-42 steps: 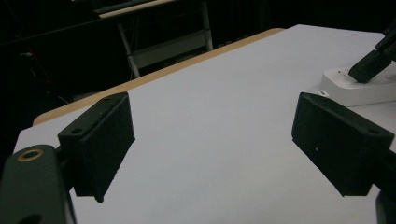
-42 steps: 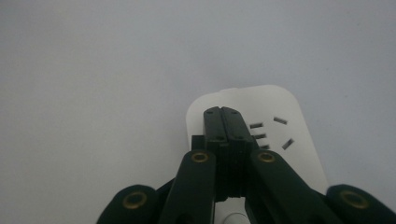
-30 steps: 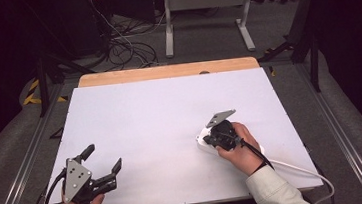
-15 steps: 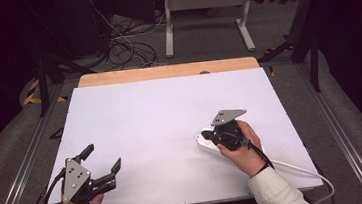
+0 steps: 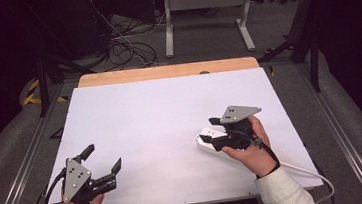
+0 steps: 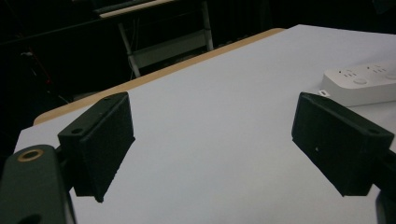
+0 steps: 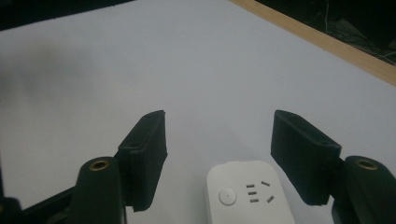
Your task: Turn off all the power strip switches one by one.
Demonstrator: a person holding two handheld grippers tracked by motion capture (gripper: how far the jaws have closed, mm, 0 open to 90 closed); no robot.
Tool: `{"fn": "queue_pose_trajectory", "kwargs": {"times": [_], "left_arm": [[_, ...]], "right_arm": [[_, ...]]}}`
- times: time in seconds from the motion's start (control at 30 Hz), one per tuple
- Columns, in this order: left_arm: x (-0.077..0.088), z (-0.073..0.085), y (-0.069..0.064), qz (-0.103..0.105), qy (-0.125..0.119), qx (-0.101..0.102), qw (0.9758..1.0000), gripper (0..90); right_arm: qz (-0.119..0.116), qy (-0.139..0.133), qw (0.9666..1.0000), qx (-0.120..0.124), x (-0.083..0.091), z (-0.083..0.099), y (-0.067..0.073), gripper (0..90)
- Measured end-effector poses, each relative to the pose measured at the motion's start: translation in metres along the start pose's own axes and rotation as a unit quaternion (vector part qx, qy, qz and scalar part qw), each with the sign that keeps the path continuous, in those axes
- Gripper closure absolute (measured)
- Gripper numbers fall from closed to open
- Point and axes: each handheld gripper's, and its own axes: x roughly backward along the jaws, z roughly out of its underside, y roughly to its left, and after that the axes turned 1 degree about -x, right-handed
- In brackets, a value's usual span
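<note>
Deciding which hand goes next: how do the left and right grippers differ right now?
The left gripper sits at the table's near left corner over bare surface; the right gripper hangs above the white power strip. The strip lies below the right jaws, untouched; nothing lies between the left jaws. Both are open.

Smooth white plastic power strip (image 7: 250,196) on a matt white table (image 5: 160,119) edged in wood.

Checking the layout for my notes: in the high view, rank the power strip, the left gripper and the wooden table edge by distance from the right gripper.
1. power strip, directly under its jaws.
2. left gripper, near left corner.
3. wooden table edge, far side.
</note>
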Motion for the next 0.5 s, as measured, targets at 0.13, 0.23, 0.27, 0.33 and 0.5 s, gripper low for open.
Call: {"fn": "queue_pose_trajectory", "kwargs": {"times": [0.13,0.23,0.27,0.33,0.5], "left_arm": [[0.0,0.0,0.0,0.0,0.0,0.001,1.0,13.4],[0.0,0.0,0.0,0.002,0.002,0.001,1.0,13.4],[0.0,0.0,0.0,0.003,0.002,0.001,1.0,13.4],[0.0,0.0,0.0,0.003,0.002,0.002,1.0,13.4],[-0.001,0.0,0.0,0.004,0.003,0.002,1.0,13.4]], "right_arm": [[-0.003,-0.021,0.9998,-0.006,0.014,-0.001,-0.003,32.5],[0.0,-0.034,0.9994,-0.008,0.024,0.001,-0.005,29.7],[0.0,-0.039,0.9992,-0.01,0.027,0.002,-0.005,29.1],[0.005,-0.048,0.9988,-0.012,0.033,0.004,-0.007,27.8],[0.008,-0.066,0.9976,-0.019,0.045,0.012,-0.013,25.9]]}}
